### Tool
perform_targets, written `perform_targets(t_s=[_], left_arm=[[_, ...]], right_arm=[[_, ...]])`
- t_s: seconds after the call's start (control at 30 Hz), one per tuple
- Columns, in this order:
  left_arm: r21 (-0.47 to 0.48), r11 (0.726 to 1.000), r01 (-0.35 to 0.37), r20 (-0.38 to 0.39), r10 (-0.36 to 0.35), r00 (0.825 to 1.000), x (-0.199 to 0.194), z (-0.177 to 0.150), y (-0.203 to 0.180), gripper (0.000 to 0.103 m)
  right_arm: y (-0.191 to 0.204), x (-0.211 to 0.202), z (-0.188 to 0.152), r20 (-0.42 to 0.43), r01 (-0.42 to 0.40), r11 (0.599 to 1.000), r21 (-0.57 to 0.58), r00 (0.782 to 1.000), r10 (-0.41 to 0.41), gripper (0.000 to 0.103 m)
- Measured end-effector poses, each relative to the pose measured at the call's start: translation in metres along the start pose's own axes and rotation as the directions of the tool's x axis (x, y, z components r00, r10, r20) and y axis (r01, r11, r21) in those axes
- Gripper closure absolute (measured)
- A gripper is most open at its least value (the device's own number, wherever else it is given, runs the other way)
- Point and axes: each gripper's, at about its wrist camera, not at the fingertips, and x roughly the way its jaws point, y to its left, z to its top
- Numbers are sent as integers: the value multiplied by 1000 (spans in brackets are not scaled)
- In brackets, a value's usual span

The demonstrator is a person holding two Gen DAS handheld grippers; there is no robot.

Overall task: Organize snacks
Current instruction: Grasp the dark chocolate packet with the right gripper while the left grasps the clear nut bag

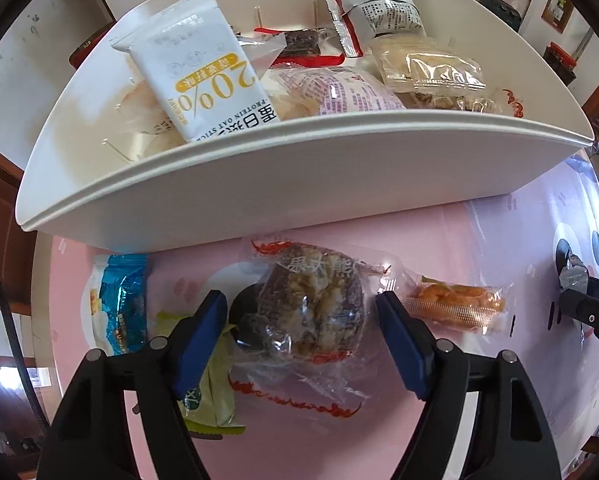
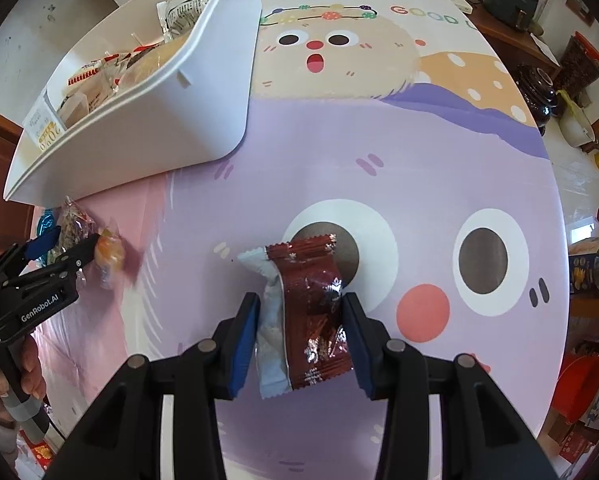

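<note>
A round pastry in a clear wrapper [image 1: 315, 312] lies on the pink mat, between the blue pads of my left gripper [image 1: 299, 300]. The jaws stand wide and neither pad presses on it. Around it lie a blue foil packet [image 1: 119, 304], a green packet [image 1: 211, 392] and an orange snack [image 1: 455, 304]. Behind them stands the white bin [image 1: 299, 132], holding several wrapped snacks. My right gripper [image 2: 301, 300] points down at the mat, shut on a dark red packet [image 2: 315, 312] and a light blue packet [image 2: 269, 336] side by side. My left gripper [image 2: 69, 242] shows at the left of the right wrist view.
The cartoon-printed mat [image 2: 379, 140] covers the round table. The bin [image 2: 159, 120] takes up the far left. Beyond the table's right edge stand dark jars [image 2: 539, 88], a red bowl [image 2: 583, 384] and boxes. A hand [image 2: 3, 376] holds the left gripper's handle.
</note>
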Motion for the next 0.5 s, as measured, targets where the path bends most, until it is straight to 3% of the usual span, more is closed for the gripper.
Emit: perform_targets(t_s=[0.1, 0.27, 0.5], left_arm=[[-3, 999, 38, -2, -38, 999, 2, 2, -5, 43], [14, 1000, 11, 12, -11, 1000, 1, 3, -19, 50], [-10, 999, 37, -4, -37, 999, -10, -4, -18, 53]], right_arm=[[2, 0, -1, 10, 17, 1000, -18, 1000, -16, 67], [3, 0, -1, 18, 7, 1000, -15, 1000, -7, 69], [2, -5, -9, 8, -18, 1000, -13, 1000, 18, 70]])
